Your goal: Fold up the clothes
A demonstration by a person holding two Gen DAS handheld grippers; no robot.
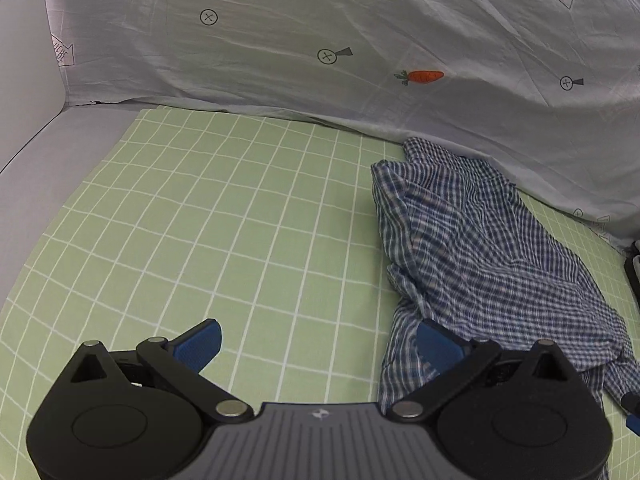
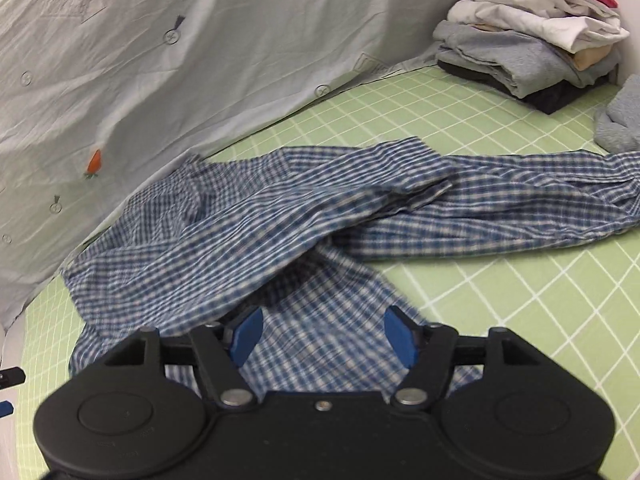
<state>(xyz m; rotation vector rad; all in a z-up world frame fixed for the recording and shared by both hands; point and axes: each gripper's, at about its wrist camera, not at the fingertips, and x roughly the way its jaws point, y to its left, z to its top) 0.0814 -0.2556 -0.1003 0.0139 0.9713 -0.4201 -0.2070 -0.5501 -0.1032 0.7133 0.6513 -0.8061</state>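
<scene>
Both tools (image 1: 320, 344) (image 2: 326, 336) gape above the crumpled checked shirt (image 2: 280, 216).

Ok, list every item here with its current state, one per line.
Left gripper: open, holding nothing.
Right gripper: open above the cloth, holding nothing.
Plaid shirt: crumpled, unfolded on the green sheet.
Clothes stack: folded, piled.
Grey cloth: loose, unfolded.

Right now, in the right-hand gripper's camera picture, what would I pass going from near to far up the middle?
Right gripper, jaws apart over cloth → blue checked shirt, rumpled → green grid sheet → pale printed cloth hanging behind. The stack of folded clothes sits far right, off that line.
</scene>
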